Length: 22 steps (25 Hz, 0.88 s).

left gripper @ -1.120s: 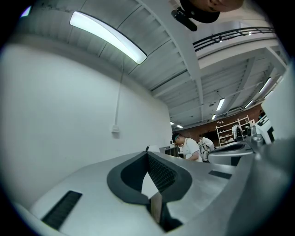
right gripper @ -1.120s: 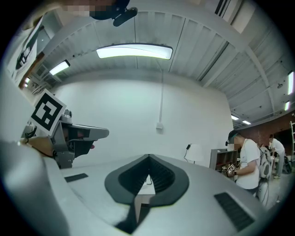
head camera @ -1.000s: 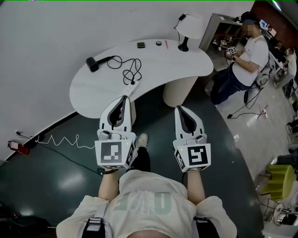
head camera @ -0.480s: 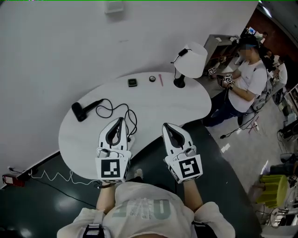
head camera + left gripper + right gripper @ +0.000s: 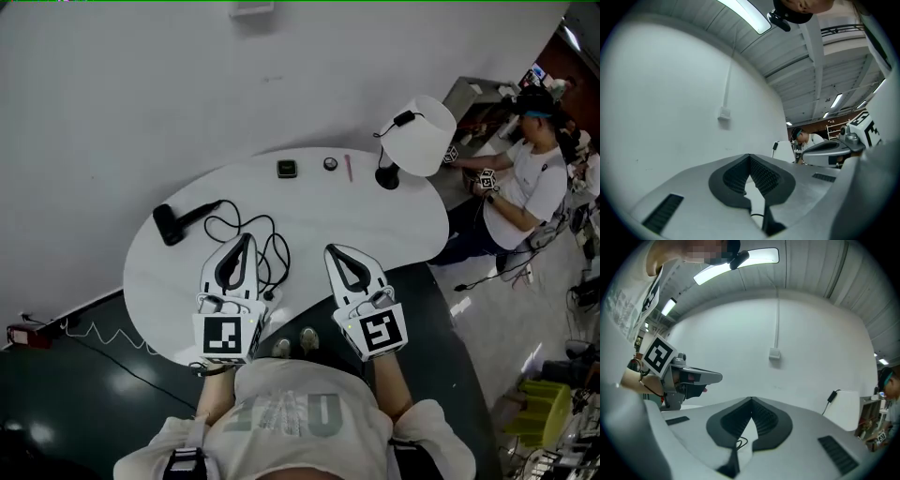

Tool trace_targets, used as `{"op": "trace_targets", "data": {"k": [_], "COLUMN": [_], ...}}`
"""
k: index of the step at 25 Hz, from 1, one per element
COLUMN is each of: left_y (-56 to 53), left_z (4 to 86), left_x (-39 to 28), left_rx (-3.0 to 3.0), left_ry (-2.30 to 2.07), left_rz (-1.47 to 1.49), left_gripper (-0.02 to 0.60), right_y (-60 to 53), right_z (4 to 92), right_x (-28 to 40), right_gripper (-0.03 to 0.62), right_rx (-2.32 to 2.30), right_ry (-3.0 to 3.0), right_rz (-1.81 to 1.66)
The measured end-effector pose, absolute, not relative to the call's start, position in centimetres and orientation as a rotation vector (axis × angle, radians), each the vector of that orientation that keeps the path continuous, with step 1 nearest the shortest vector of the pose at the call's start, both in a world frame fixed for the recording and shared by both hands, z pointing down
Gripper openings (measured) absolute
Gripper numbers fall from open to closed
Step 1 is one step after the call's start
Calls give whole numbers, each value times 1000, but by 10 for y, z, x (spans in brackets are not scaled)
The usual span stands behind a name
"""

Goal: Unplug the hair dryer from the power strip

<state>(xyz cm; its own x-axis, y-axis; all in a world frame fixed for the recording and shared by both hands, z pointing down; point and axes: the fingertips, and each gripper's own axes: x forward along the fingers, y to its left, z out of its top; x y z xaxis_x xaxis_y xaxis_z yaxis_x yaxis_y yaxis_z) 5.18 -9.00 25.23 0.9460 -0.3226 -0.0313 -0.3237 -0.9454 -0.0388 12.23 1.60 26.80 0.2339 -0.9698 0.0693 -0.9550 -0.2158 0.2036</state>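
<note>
Jaws pressed together, empty, on left gripper (image 5: 245,238) and right gripper (image 5: 331,249) above table (image 5: 384,220); hair dryer (image 5: 176,222) lies at ten o'clock.

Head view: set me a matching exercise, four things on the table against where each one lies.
Things:
1. dryer
2. lamp
3. cord
4. pen

Places:
a. far edge, just left of the lamp
b. left end of the table
c. right end, far side
d. looped mid-table

Pairs: 1-b, 2-c, 3-d, 4-a
</note>
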Motion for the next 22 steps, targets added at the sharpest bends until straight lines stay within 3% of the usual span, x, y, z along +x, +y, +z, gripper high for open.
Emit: {"op": "trace_targets", "data": {"k": [6,11,12,13,15,22], "left_y": [-104,-109,-110,-112,-114,-109], "left_z": [251,260,262,263,269,320], "left_x": [51,44,42,39,35,12], "left_rx": [-3041,-3020,-3014,-3013,-3022,-2994], "left_ry": [658,755,777,796,828,998], "left_rz": [21,-39,-30,-18,-8,-197], "left_gripper": [3,3,3,3,3,3], "right_y": [-6,-7,-4,1,8,19], "right_z": [273,322,334,348,379,499], "right_x": [124,80,69,61,53,56], "right_gripper": [5,5,35,134,191,223], "right_rx": [2067,1519,1396,1293,1126,605], "right_ry": [-1955,-2358,-2416,-2452,-2450,-2254], "right_rz": [-174,203,263,306,357,230]}}
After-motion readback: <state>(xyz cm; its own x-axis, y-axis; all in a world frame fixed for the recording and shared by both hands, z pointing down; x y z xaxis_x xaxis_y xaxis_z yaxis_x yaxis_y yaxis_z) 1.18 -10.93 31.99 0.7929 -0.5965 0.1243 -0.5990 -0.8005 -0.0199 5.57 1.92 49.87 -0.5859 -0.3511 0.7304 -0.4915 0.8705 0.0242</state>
